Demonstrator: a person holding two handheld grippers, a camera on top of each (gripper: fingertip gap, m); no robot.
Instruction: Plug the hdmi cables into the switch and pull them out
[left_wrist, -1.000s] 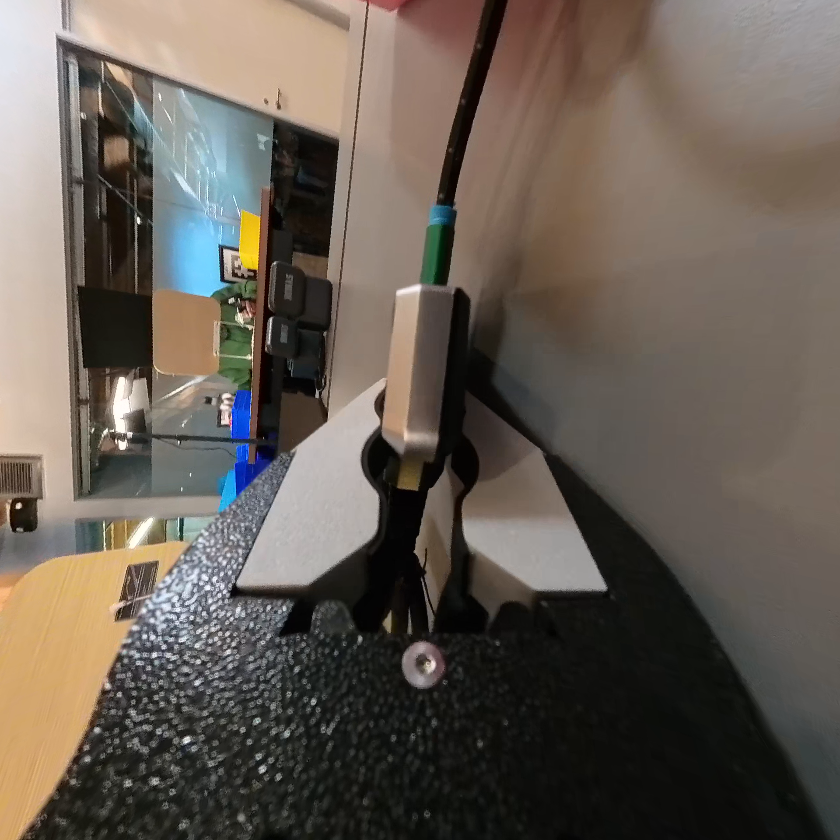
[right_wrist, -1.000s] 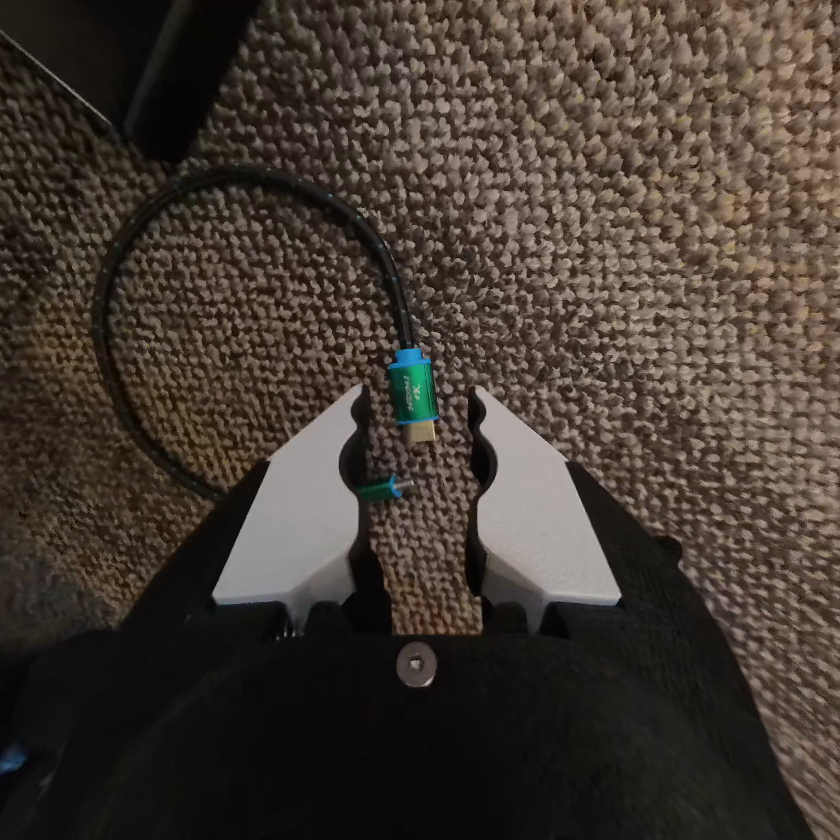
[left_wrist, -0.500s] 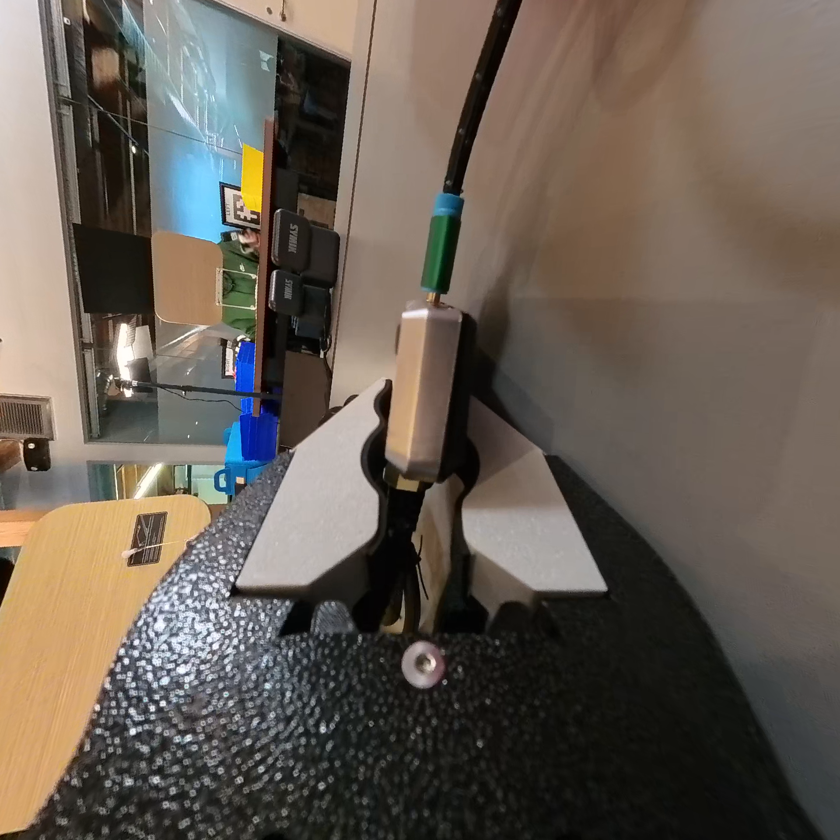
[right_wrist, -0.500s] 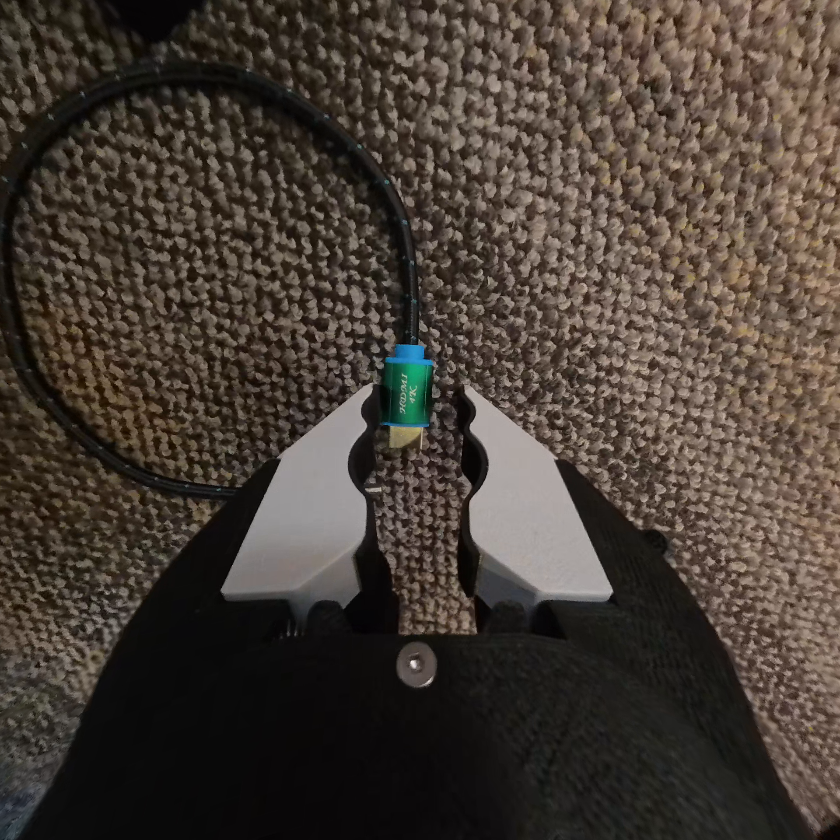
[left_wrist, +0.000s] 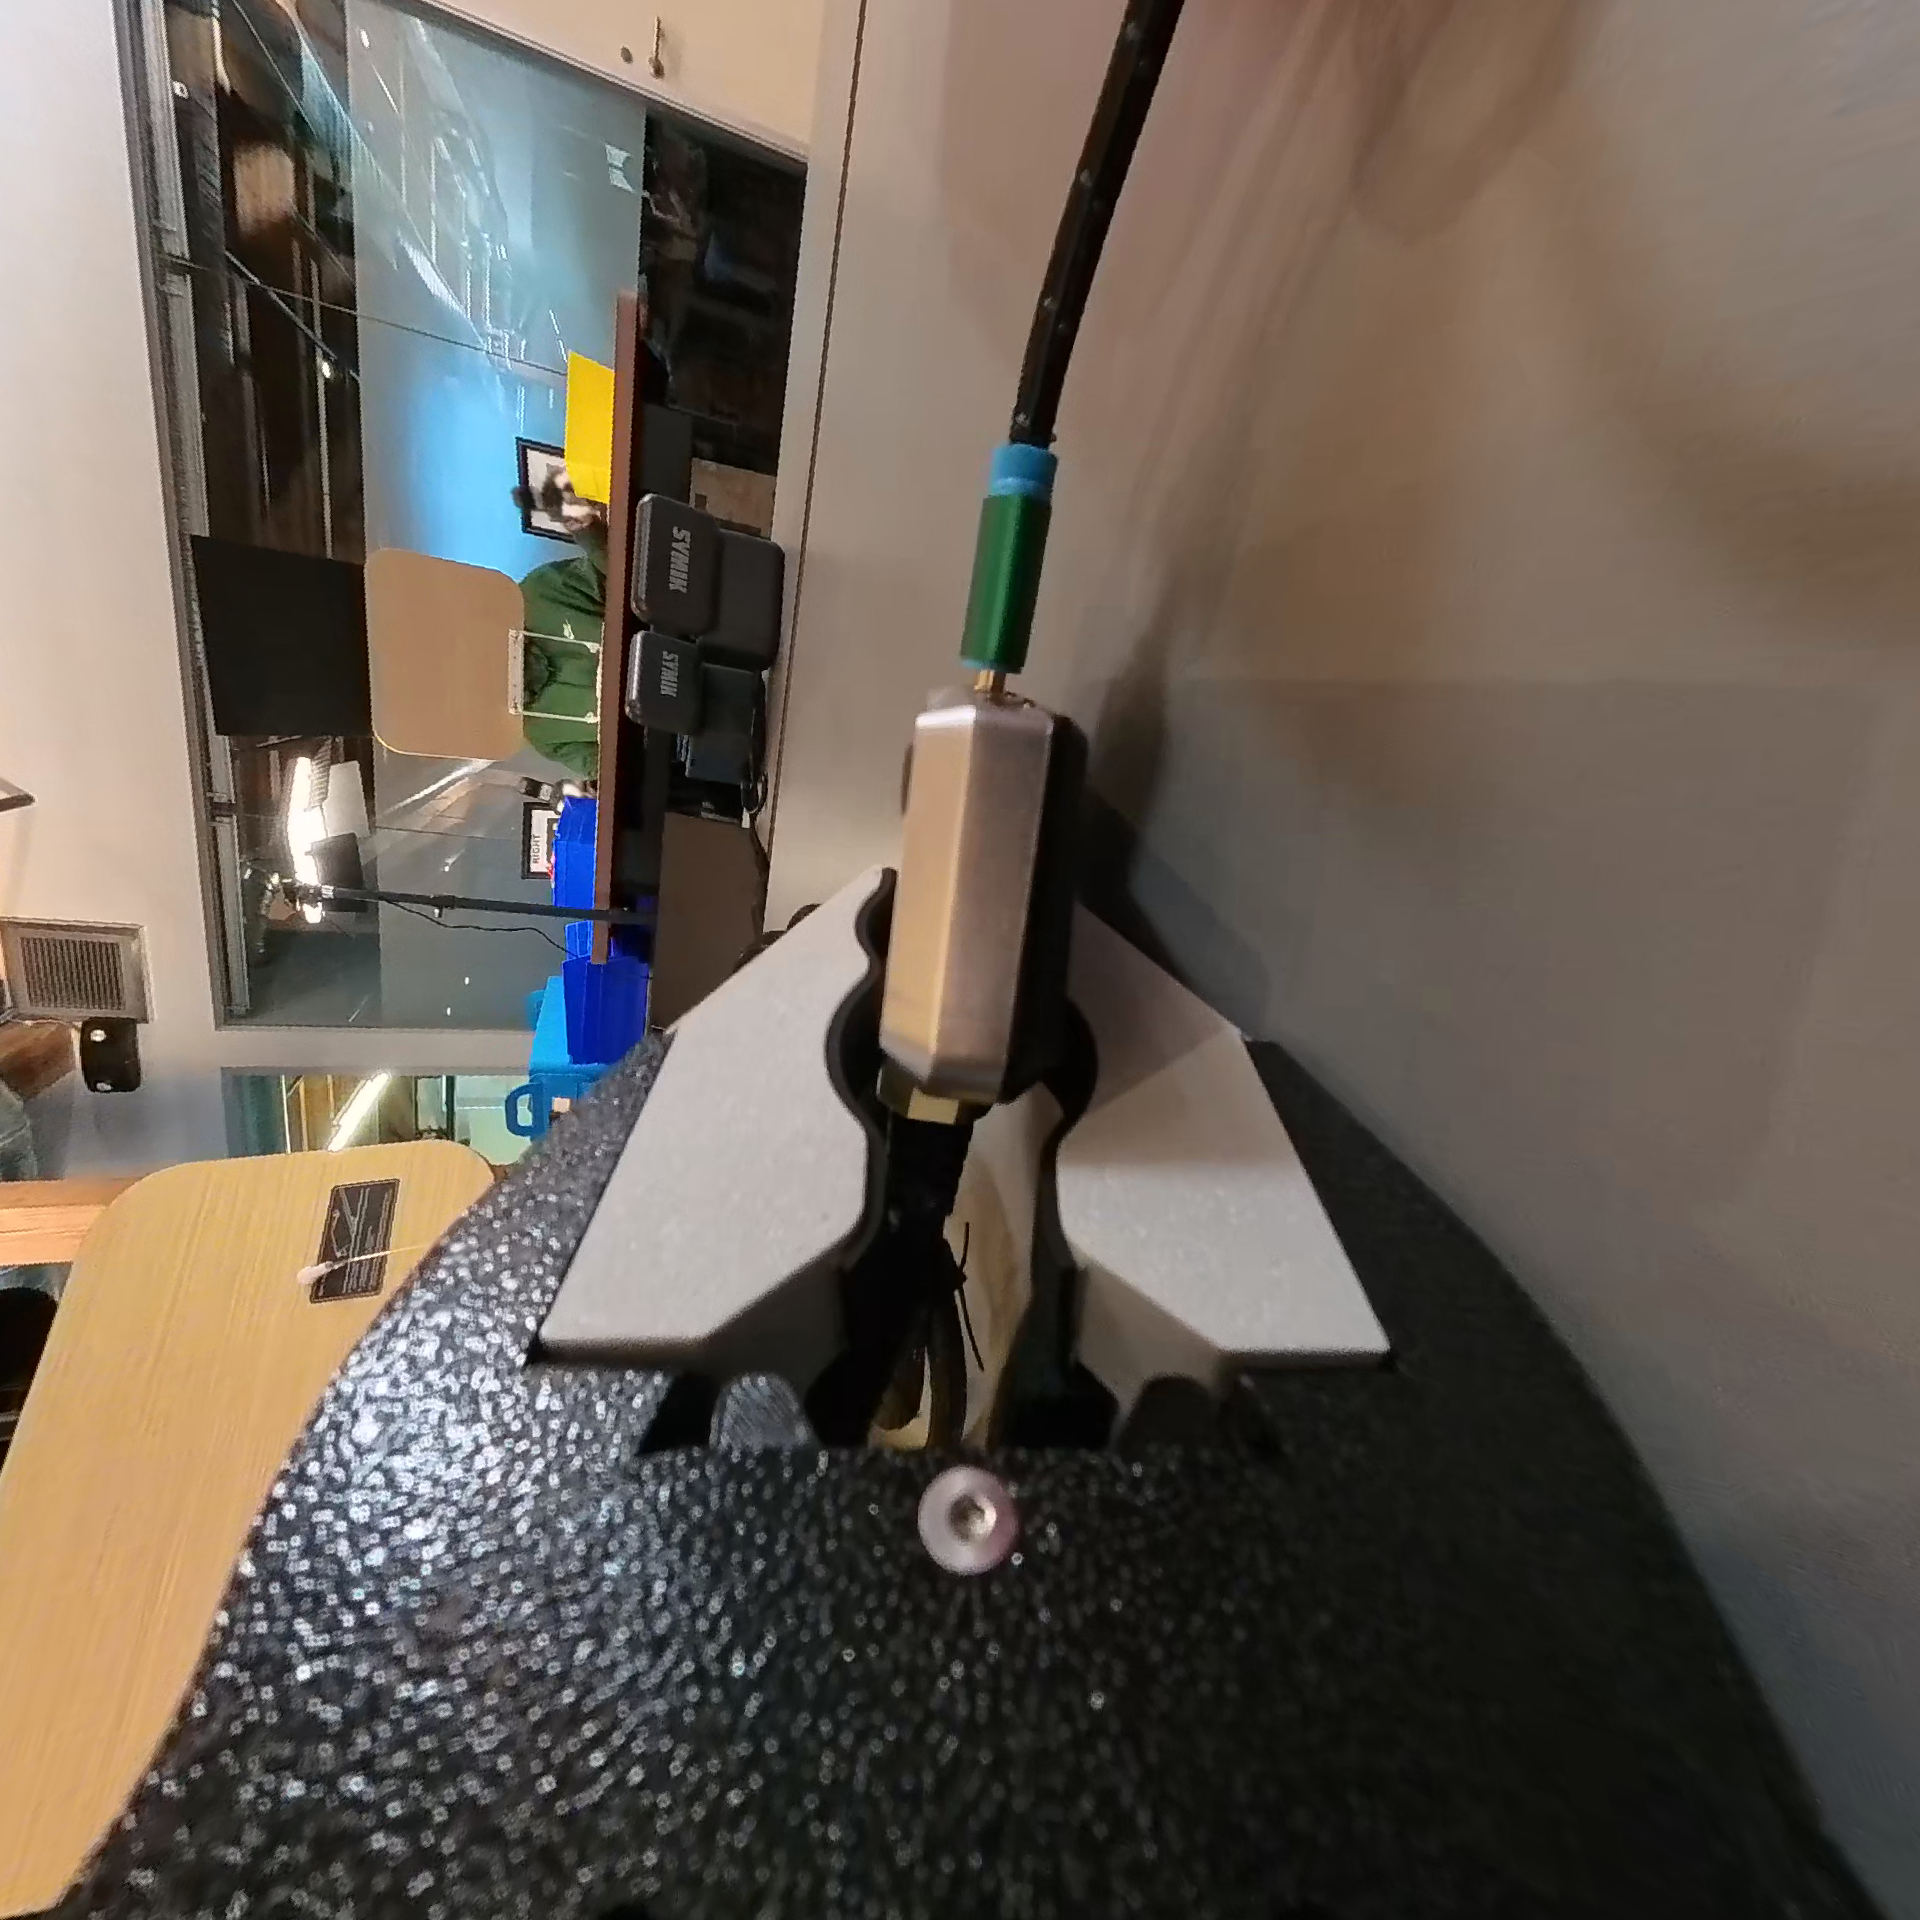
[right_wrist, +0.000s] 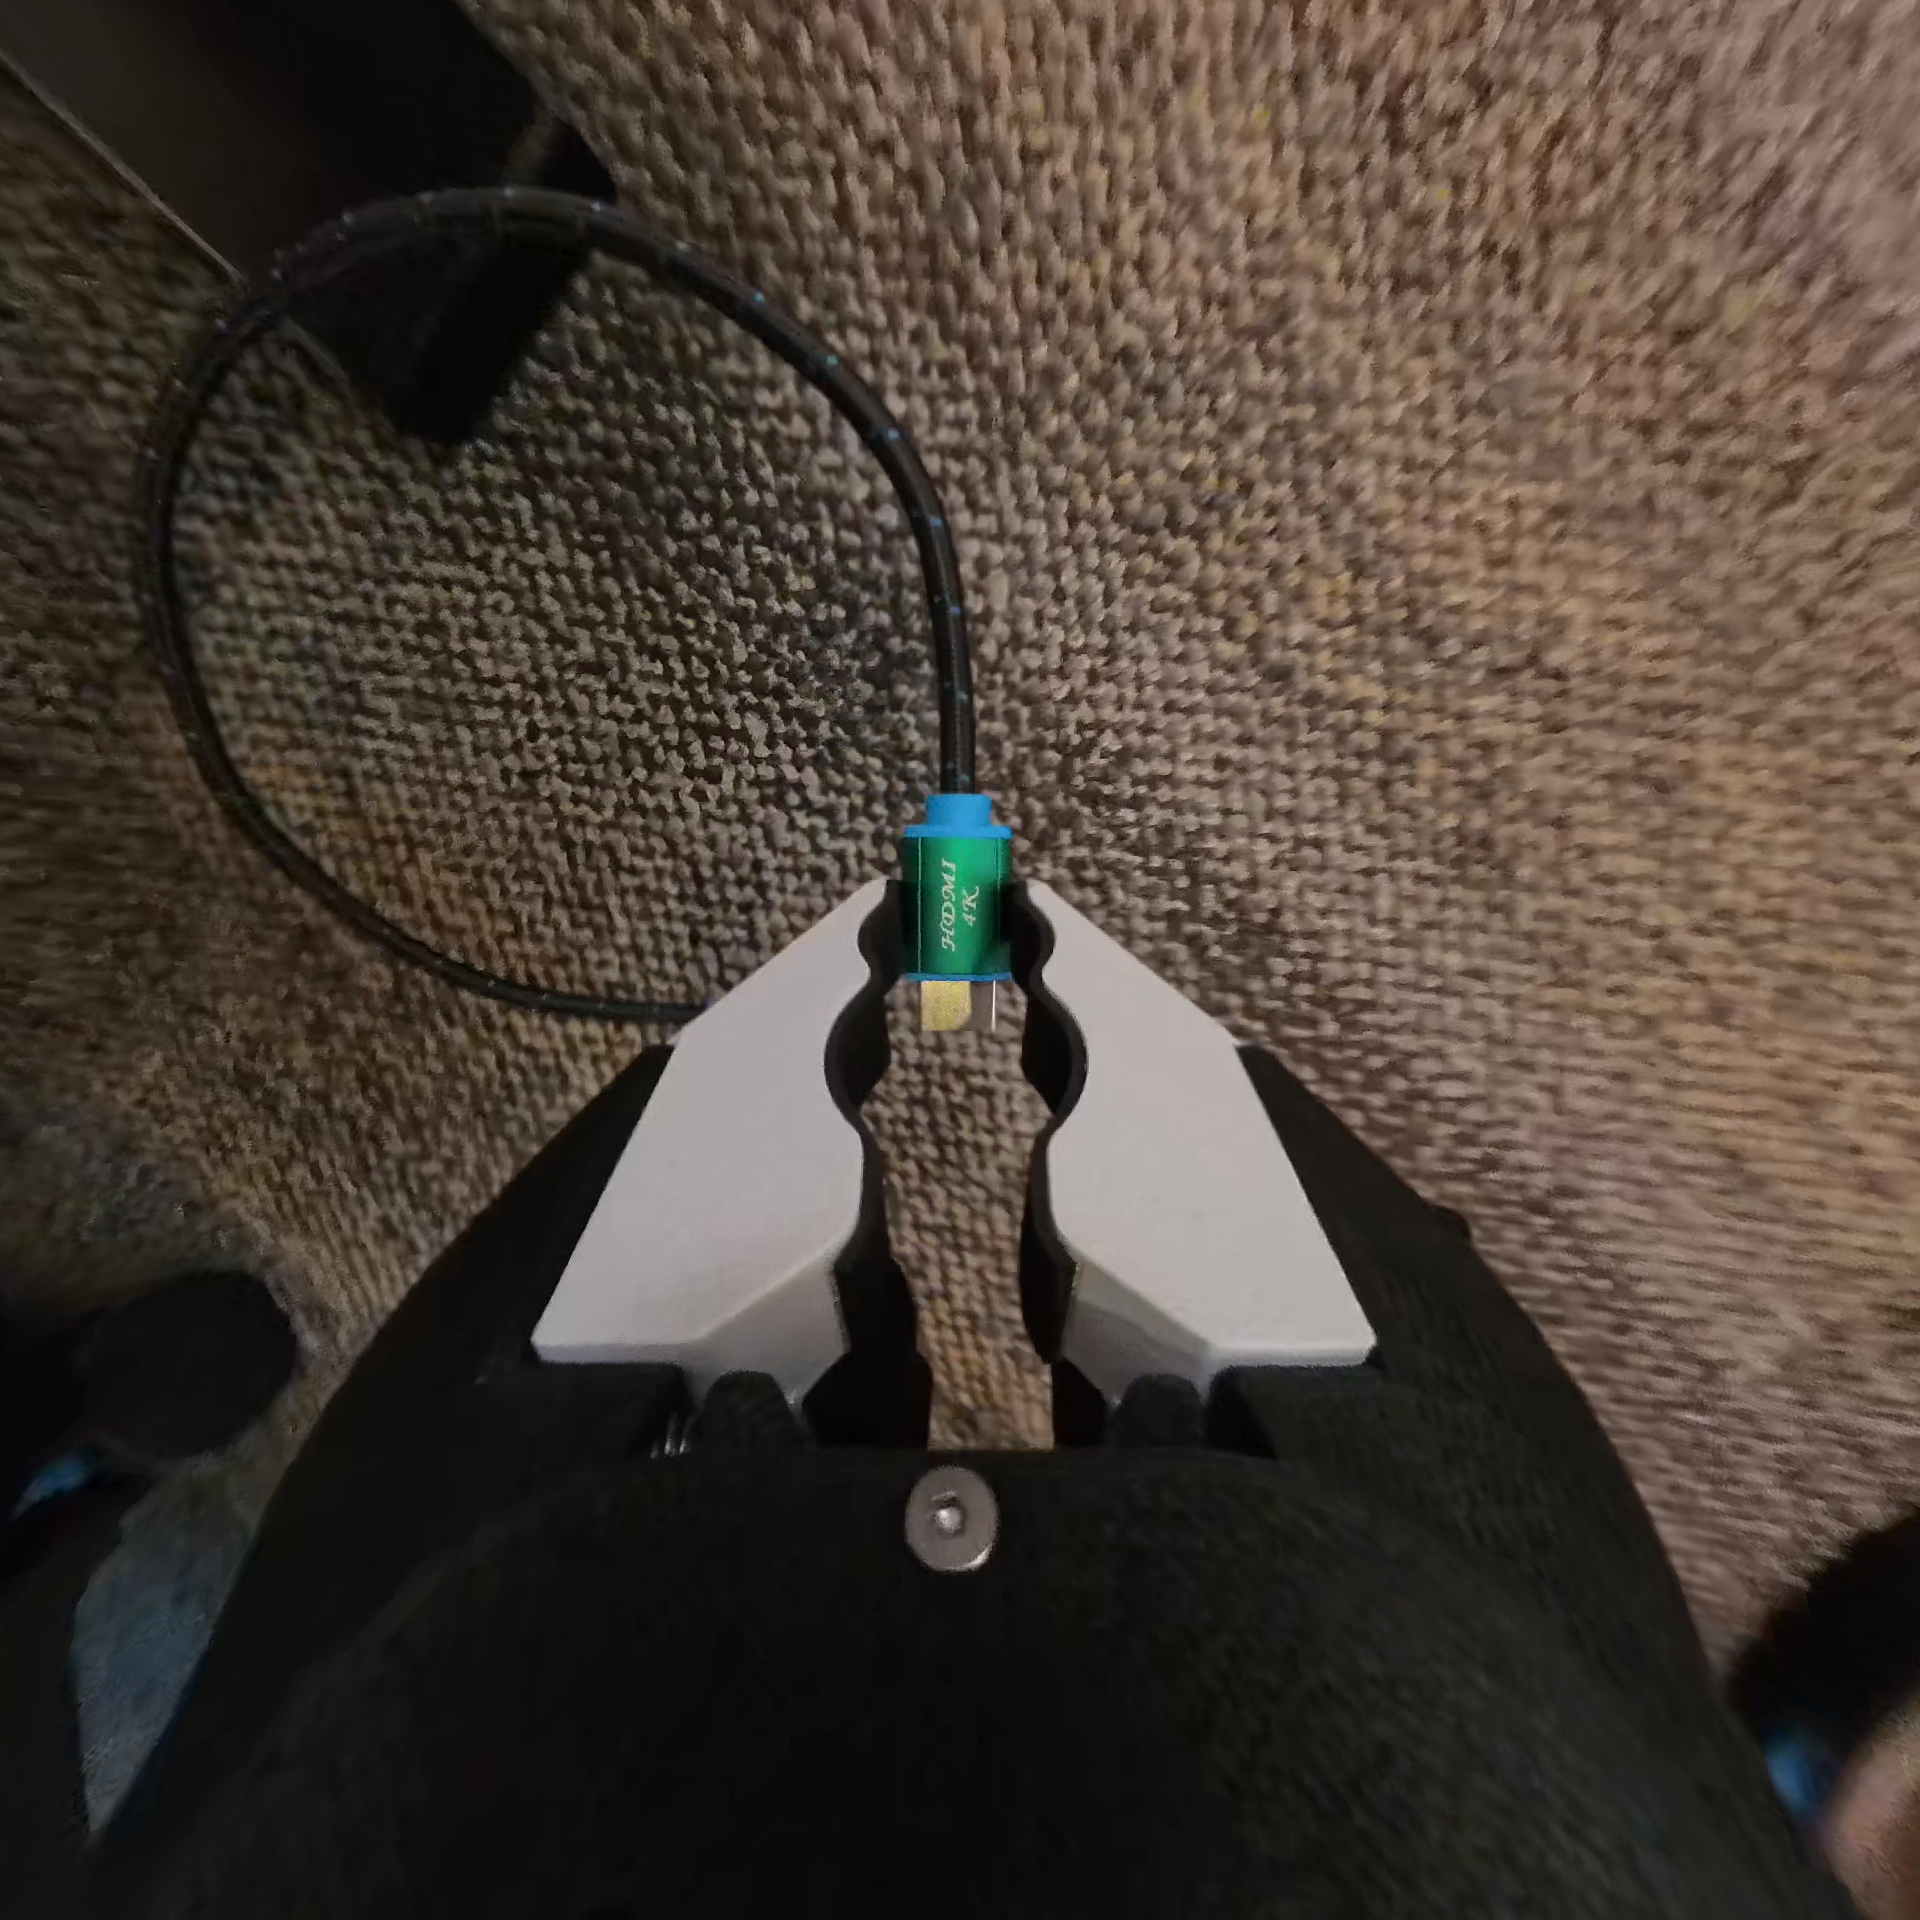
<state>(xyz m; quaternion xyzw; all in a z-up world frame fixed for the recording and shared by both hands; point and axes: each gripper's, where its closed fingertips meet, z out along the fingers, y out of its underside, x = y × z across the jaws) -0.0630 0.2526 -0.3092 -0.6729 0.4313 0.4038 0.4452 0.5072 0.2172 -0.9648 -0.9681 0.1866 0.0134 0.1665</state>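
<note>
Left hand-held gripper (left_wrist: 971, 997) clamped on the silver switch (left_wrist: 971, 883) at frame centre, steadying it, one green plug (left_wrist: 1003, 582) seated above; right hand-held gripper (right_wrist: 951, 935) pinching a second green plug (right_wrist: 954, 909) off the carpet (right_wrist: 1455, 520), presumably for insertion.

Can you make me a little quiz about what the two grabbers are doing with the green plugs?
1. True or false: the left gripper is shut on the silver switch.
2. Where does the green HDMI plug near the right gripper sit? A) between the fingertips B) far off on the carpet C) inside the switch
3. Fill in: the green plug above the switch shows a thin strip of ____ coloured metal between it and the switch.

Key: 1 true. 2 A; whether the fingers actually pinch it cannot be told. 3 gold.
</note>
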